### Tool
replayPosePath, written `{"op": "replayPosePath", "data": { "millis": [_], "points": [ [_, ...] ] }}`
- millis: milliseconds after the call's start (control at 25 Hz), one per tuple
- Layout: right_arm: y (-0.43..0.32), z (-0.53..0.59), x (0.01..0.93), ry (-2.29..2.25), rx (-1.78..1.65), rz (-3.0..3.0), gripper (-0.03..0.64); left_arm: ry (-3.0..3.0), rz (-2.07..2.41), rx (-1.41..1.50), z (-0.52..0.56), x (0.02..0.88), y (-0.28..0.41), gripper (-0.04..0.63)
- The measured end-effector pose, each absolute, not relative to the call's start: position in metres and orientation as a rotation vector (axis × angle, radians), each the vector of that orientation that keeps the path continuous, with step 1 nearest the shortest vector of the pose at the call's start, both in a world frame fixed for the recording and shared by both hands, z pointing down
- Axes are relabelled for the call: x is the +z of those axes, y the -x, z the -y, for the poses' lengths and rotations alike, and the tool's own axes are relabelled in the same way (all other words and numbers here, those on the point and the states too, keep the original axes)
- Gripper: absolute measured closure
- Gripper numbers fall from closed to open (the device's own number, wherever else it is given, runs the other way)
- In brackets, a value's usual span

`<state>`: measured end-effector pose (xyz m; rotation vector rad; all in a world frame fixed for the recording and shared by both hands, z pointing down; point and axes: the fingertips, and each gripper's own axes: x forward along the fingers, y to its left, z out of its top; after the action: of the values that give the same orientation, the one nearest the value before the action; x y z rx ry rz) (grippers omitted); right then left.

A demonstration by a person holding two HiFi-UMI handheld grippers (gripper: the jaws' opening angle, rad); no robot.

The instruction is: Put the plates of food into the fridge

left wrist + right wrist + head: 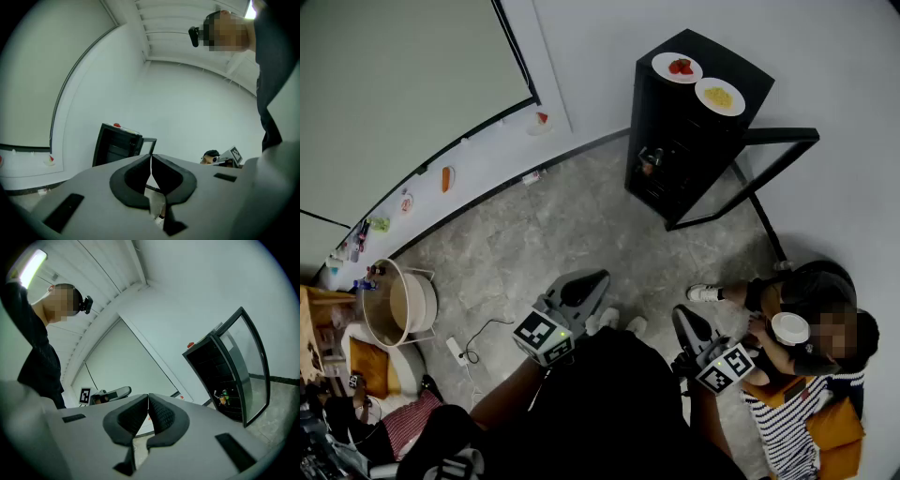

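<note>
A black fridge (684, 141) stands by the far wall with its glass door (750, 173) swung open. On its top sit two white plates, one with red food (677, 67) and one with yellow food (719, 96). My left gripper (596, 278) and right gripper (682, 317) hang low in front of me, well short of the fridge, both shut and empty. In the left gripper view the jaws (151, 158) meet at the tip, with the fridge (117, 146) beyond. The right gripper view shows touching jaws (148, 397) and the fridge (220, 380) at right with bottles inside.
A person sits on the floor at the right holding a white dish (789, 328). A large round pot (398, 307) and a power strip (457, 351) lie at the left. Small items line the wall ledge (445, 178).
</note>
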<state>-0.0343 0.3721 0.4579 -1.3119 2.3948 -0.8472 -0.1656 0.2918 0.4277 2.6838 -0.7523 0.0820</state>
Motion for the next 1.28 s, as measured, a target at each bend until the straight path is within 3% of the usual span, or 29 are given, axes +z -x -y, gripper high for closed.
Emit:
{"op": "replayPosePath", "data": {
  "millis": [1280],
  "points": [
    [-0.027,-0.387,0.478,1.065,-0.899,-2.31,0.591,-2.702,0.81,0.154,-0.308,0.435,0.098,0.566]
  ]
}}
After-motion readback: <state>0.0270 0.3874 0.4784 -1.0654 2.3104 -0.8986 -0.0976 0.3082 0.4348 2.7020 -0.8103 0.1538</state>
